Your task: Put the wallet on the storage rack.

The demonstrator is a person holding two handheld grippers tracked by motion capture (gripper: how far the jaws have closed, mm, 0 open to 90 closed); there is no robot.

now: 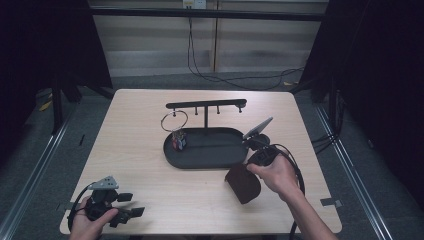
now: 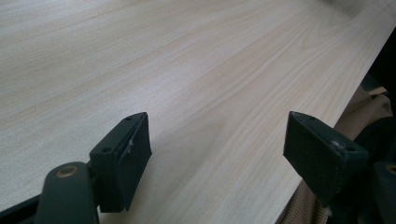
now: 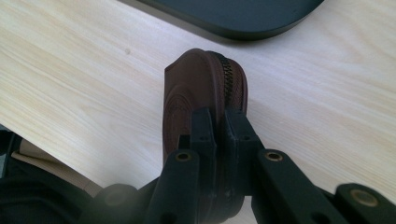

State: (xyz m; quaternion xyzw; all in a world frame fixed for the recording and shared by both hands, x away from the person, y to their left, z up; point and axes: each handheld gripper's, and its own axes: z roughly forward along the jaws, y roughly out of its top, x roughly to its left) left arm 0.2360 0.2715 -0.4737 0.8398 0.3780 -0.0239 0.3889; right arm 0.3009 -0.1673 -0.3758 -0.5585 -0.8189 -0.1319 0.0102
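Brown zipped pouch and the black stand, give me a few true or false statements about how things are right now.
1. The right tool is shut on the brown zipped pouch. True.
2. The left tool grips a key ring. False: its jaws are open over bare table.
3. The pouch lies inside the black oval tray. False: it is outside, near the tray's front right edge.
4. A metal ring with keys hangs from the stand's bar. True.

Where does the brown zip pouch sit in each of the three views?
High view: brown zip pouch lower right of centre, beside the right hand, just below the black tray.
Left gripper view: not in it.
Right gripper view: centre, clamped between the tongs.
Shared landmark: the black tray and the wooden table.
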